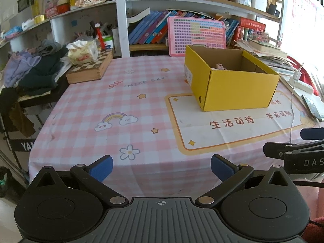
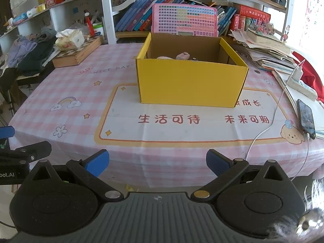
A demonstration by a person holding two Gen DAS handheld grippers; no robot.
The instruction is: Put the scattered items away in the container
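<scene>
A yellow cardboard box (image 1: 239, 89) (image 2: 190, 83) stands open-topped on the pink checked tablecloth (image 1: 113, 105) (image 2: 66, 85). Small pink items (image 2: 182, 56) (image 1: 220, 66) lie inside it, mostly hidden by its walls. My left gripper (image 1: 161, 167) hangs open over the table's near edge, left of the box, with nothing between its blue pads. My right gripper (image 2: 157, 162) is open too, straight in front of the box and well short of it. Each gripper shows at the edge of the other's view.
A phone (image 2: 306, 116) on a white charging cable (image 2: 271, 119) lies at the right edge, beside stacked papers (image 2: 269, 54). A chessboard box (image 1: 91, 66) with a tissue pack (image 1: 83, 51) and a heap of clothes (image 1: 32, 68) sit at the left. Bookshelves stand behind.
</scene>
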